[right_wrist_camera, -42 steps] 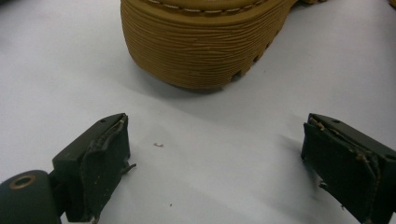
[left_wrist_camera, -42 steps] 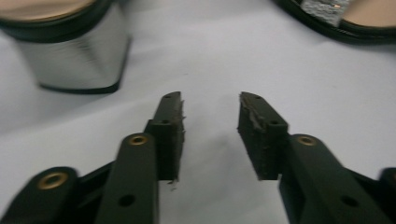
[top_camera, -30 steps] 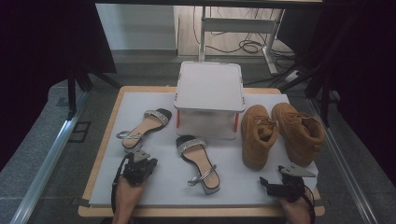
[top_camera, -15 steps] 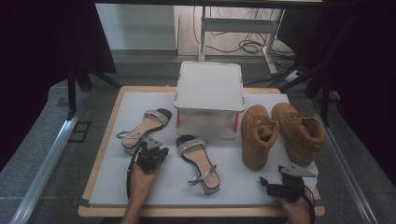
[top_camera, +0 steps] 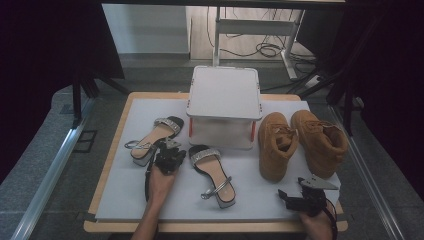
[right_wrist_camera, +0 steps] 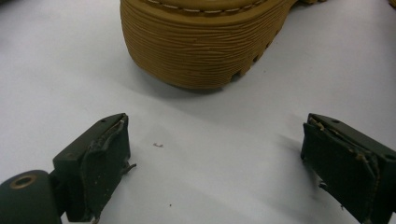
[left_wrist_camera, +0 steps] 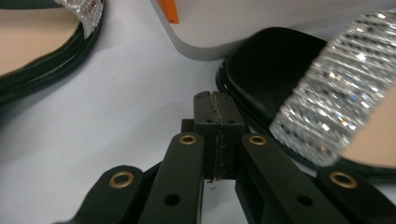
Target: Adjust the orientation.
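The left gripper [top_camera: 171, 154] is being held with fingers closed on nothing, between the two sandals, just beside the near sandal [top_camera: 212, 167] lying on the surface [top_camera: 125, 195]. The right gripper [top_camera: 300, 197] is being kept open before the tan boot [top_camera: 276, 145]. The sandal's toe could be nudged aside by shut fingers. The box [top_camera: 224, 107] is being kept lidded; its contents cannot be told.
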`<state>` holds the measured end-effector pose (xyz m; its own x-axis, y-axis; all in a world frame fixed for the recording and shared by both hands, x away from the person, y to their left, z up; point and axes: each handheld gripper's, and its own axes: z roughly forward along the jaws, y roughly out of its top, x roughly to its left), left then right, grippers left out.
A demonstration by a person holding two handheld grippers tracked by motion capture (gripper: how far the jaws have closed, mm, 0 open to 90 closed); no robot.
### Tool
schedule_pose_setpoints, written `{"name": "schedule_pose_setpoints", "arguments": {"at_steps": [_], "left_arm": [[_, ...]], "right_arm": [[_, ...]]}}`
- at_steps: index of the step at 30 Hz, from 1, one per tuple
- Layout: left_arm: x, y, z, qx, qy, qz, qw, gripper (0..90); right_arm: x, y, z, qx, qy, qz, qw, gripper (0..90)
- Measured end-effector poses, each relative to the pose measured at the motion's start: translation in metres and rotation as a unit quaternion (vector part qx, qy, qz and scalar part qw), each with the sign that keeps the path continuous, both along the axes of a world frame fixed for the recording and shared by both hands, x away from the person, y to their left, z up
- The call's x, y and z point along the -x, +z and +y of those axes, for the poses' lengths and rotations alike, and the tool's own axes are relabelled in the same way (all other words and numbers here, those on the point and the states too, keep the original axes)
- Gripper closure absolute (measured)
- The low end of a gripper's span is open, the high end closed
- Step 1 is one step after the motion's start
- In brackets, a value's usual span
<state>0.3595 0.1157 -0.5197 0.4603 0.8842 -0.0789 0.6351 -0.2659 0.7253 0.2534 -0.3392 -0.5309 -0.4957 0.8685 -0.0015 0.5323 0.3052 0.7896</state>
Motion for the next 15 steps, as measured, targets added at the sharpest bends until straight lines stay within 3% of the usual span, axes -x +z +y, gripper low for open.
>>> {"name": "schedule_pose_setpoints", "arguments": {"at_steps": [7,11,15], "left_arm": [[-0.013,-0.003,-0.003,0.009,0.001,0.006,0.9999,88.3],[-0.015,-0.002,-0.007,0.005,0.001,0.006,1.0,89.7],[-0.015,-0.002,-0.008,0.013,0.005,0.009,0.9999,89.9]], "right_arm": [[0.0,0.0,0.0,0.0,0.0,0.0,1.0,8.3],[0.0,0.0,0.0,0.0,0.0,0.0,1.0,8.3],[0.0,0.0,0.0,0.0,0.0,0.0,1.0,8.4]]}}
